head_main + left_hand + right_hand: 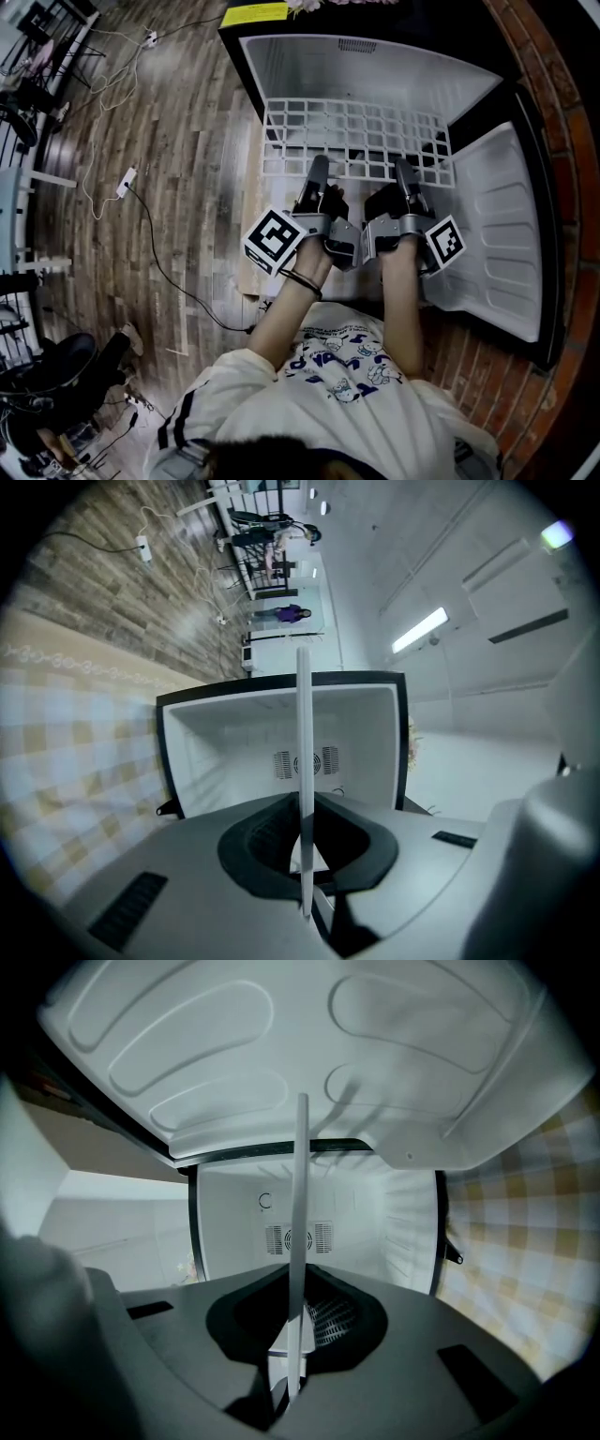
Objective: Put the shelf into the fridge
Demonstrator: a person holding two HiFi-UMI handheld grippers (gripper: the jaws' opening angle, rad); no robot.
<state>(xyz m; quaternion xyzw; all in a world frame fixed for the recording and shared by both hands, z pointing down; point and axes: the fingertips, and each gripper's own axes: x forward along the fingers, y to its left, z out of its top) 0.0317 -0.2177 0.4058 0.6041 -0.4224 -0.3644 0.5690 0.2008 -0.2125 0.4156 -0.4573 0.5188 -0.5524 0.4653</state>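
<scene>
A compact black-cased fridge (pixel 375 66) stands open on a wood-plank floor (pixel 178 141), its smooth white moulded cavity facing the person. The door (pixel 502 234) is swung out to the right, its white liner pressed into rounded recesses. The shelf (pixel 356 131), a flat white wire grid of square cells, sits level in the fridge's mouth, its far part inside the cavity and its near edge towards the person. The left gripper (pixel 317 183) is clamped on that near edge left of centre. The right gripper (pixel 405 183) pinches it just beside, to the right. Each gripper view shows the shelf edge-on as a thin white bar between grey jaws.
</scene>
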